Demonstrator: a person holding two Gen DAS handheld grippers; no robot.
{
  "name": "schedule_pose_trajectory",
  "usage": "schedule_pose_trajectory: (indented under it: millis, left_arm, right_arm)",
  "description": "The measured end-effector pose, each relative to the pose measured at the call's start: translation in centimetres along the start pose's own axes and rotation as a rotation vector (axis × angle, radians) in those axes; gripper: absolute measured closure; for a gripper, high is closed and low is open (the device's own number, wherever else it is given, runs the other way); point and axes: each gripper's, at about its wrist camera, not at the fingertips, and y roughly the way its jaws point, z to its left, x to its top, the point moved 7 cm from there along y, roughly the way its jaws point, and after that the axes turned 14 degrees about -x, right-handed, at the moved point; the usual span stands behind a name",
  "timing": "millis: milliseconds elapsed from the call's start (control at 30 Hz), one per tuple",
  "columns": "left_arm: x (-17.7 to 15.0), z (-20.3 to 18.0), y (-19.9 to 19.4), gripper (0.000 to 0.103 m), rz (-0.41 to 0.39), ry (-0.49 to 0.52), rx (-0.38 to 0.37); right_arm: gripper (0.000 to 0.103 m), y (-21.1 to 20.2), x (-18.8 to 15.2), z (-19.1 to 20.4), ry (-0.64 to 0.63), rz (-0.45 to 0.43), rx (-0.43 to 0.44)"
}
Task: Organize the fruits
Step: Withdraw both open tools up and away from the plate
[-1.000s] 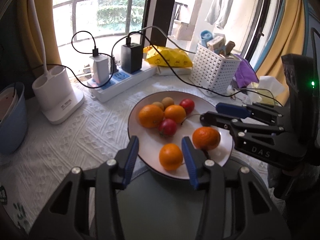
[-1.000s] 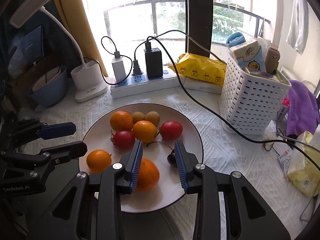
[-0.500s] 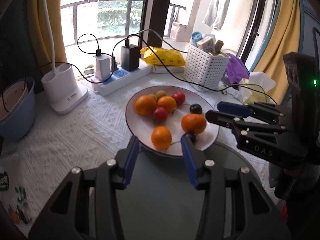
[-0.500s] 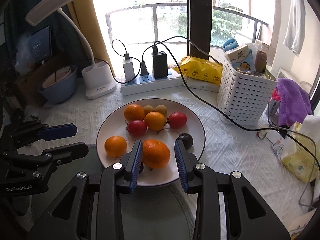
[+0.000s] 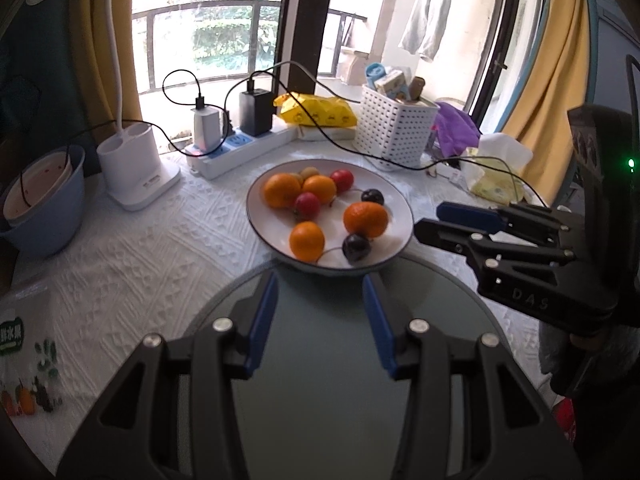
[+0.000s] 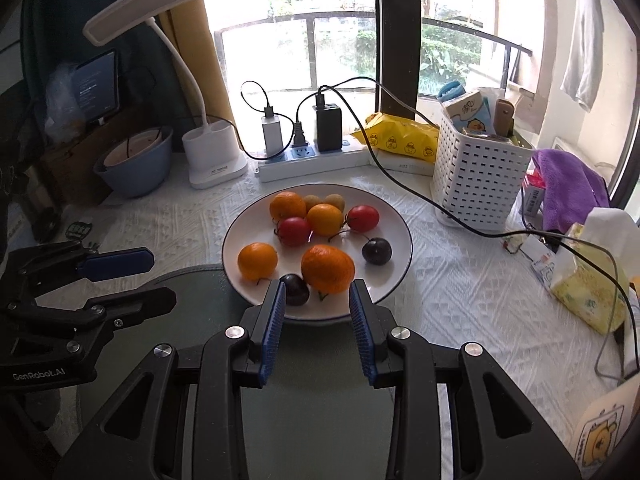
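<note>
Left gripper point(image 5: 320, 280): jaws spread, holding nothing, above a dark round mat point(image 5: 332, 360).
Plate point(image 6: 236, 236): white, on the tablecloth point(image 6: 440, 292), far edge of the mat; holds four oranges point(image 6: 328, 268), two tomatoes point(image 6: 294, 231), two dark plums point(image 6: 376, 251), two small tan fruits.
Right gripper point(image 6: 318, 294): jaws slightly apart, gripping nothing, at the plate's near rim.
Basket point(image 6: 476, 172): white, right of the plate.

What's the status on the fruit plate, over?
Left gripper, right gripper: jaws apart, empty, short of the plate. Fruit all on plate. Black cable runs behind it, not blocking.
</note>
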Motion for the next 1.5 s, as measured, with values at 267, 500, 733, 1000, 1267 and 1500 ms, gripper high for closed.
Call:
schedule_pose_trajectory:
  millis: [267,500,733,1000,1267,1500]
  left_arm:
    - [-1.1,-1.1,-1.5,0.057,-0.010,0.011,-0.005]
    - [-1.7,-1.9,-3.0,0.057,-0.029,0.023,-0.005]
    - [-2.0,-2.6,-4.9,0.057,-0.058,0.037,-0.004]
    - [-2.5,-3.4,-7.2,0.057,-0.093,0.055,-0.001]
    - [-2.9,-3.9,-9.7,0.057,-0.134,0.072,0.012]
    - [-2.8,-4.9,-12.6,0.057,-0.184,0.107,0.037]
  right_arm:
    - [0.068,-1.9,-0.9,0.2,0.003,-0.012,-0.011]
    - [0.068,-3.8,-1.5,0.5,0.005,-0.032,-0.015]
    - [0.068,-5.8,-1.7,1.1,-0.002,-0.057,-0.022]
    - [0.068,-8.3,-2.1,1.6,-0.008,-0.077,-0.032]
    - [0.068,-11.0,-2.2,2.2,-0.024,-0.117,-0.041]
    - [0.068,-13.5,-1.8,2.5,-0.012,-0.163,-0.030]
